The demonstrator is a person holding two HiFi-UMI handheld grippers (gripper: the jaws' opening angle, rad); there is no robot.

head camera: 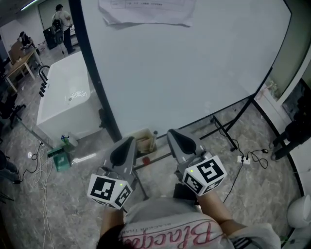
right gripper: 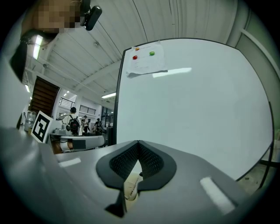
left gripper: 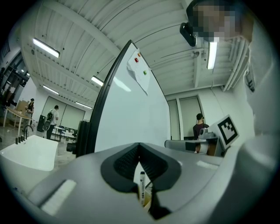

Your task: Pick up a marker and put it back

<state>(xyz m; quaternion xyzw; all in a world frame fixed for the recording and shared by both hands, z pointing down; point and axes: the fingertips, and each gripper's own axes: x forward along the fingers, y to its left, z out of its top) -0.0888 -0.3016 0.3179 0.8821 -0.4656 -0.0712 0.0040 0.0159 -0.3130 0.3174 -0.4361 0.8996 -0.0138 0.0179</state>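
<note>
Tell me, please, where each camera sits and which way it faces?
Head view: on the person's head, looking steeply down at the foot of the whiteboard; shows the shirt, left gripper and right gripper.
Left gripper view: on that gripper, looking along its closed jaws past a marker at the whiteboard's edge.
Right gripper view: on that gripper, looking over its closed jaws at the whiteboard's face.
Shared: all three see the whiteboard; each gripper view catches the other gripper.

Whiteboard [head camera: 194, 73] glossy, smooth; fingers [left gripper: 78, 175] matt grey plastic; pinned paper [head camera: 146, 12] crinkled; floor [head camera: 73, 209] polished.
</note>
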